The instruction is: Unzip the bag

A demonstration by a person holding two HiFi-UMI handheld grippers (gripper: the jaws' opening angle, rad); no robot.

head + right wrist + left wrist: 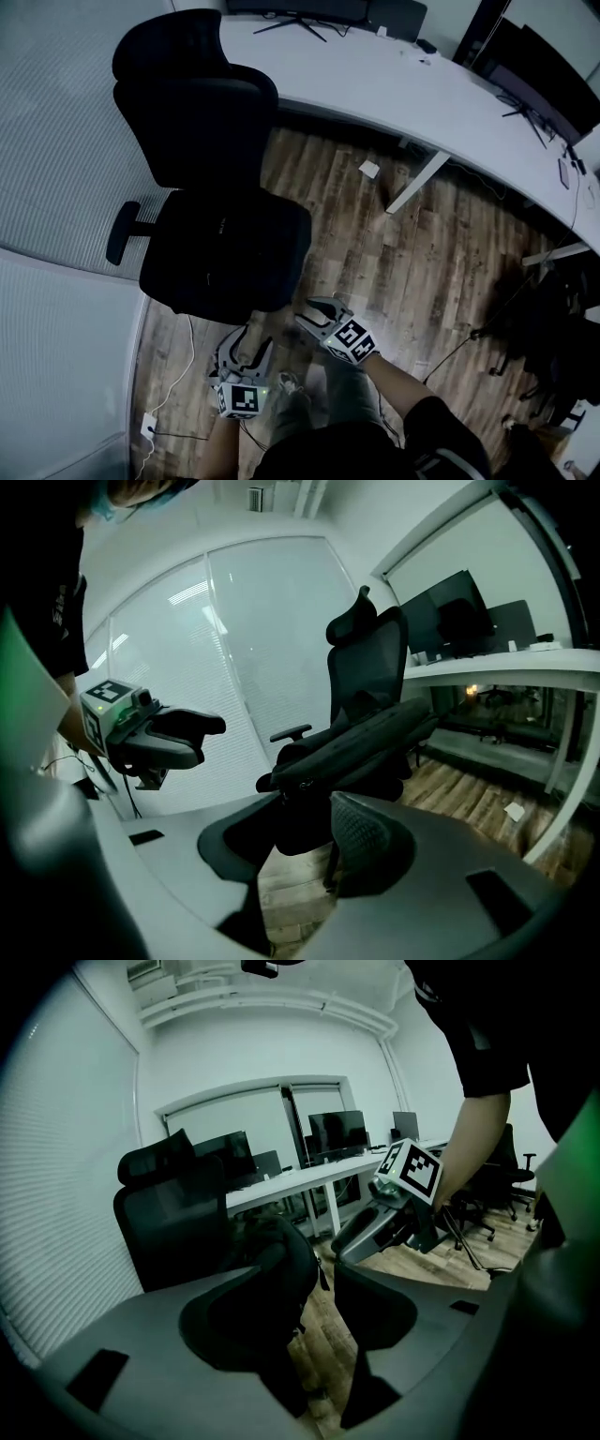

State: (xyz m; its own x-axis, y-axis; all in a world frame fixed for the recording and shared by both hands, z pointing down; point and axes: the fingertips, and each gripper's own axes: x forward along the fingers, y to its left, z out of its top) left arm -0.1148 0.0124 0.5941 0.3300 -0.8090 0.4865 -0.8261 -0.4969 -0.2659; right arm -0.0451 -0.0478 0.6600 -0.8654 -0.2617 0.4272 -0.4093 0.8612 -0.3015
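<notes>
A black bag [228,251] lies on the seat of a black office chair [192,112]; in the head view it is hard to tell from the dark seat. Both grippers hover near the chair's front edge, above the wooden floor. My left gripper [247,345] is open and empty, just below the seat. My right gripper [312,313] is open too, beside the seat's front right corner. In the left gripper view the bag [272,1260] bulges beyond the open jaws [319,1307]. The right gripper view shows the bag [361,742] ahead of its open jaws [300,846]. I cannot make out a zipper.
A curved white desk [422,94] with monitors [539,75] stands behind the chair. A frosted glass wall [56,141] runs along the left. A power strip [148,427] with cables lies on the floor at lower left. More dark chairs [553,337] crowd the right.
</notes>
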